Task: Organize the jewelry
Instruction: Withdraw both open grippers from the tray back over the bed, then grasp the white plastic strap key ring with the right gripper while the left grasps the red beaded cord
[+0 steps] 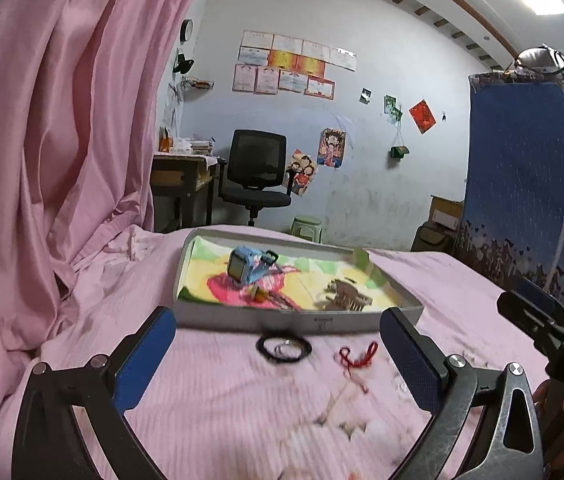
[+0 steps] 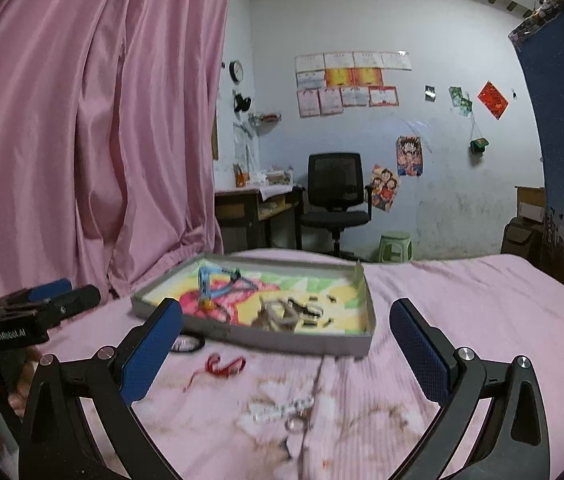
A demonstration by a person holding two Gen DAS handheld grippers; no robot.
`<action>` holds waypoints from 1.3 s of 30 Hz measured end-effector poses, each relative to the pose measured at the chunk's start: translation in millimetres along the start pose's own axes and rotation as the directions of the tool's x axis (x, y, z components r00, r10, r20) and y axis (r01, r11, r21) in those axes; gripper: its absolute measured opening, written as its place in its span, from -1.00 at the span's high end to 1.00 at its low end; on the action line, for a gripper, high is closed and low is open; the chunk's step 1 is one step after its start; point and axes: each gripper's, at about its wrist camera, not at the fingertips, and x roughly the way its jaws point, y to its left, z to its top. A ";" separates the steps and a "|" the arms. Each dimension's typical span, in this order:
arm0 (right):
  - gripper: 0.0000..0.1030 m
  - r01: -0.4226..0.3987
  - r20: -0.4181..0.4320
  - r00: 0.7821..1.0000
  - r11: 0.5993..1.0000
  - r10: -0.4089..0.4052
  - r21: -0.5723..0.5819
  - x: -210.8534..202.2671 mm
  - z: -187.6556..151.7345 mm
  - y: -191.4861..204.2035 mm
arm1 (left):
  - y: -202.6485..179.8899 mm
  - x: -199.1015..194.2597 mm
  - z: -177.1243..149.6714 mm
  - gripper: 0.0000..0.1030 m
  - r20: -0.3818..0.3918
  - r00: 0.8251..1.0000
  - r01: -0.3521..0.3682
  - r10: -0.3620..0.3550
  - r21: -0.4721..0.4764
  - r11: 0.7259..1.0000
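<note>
Showing only in right view: blurred, perhaps beaded bracelet [image 2: 282,409]

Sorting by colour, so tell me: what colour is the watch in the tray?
Light blue watch; clearest in the left wrist view.

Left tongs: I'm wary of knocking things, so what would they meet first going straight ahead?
Probably the black cord loop lying on the pink bedsheet, between the open left tongs; just beyond is the grey tray's near wall. Depth is unclear.
</note>
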 end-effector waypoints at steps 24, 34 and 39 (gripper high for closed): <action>-0.97 -0.002 -0.325 0.946 1.000 0.009 0.022 31.1 -41.2 -15.8 | -0.4 25.7 -17.0 -0.99 -0.224 0.974 0.046 -0.043 0.008 0.999; 0.20 -0.071 -0.446 0.889 0.994 0.100 0.080 59.9 -59.7 -18.0 | -17.0 67.5 -19.3 -0.40 -0.373 0.916 0.159 -0.145 0.006 0.987; 0.28 -0.062 -0.502 0.859 0.994 0.099 0.090 76.7 -67.9 -18.1 | -27.3 90.1 -19.9 -0.19 -0.431 0.881 0.214 -0.195 -0.003 0.977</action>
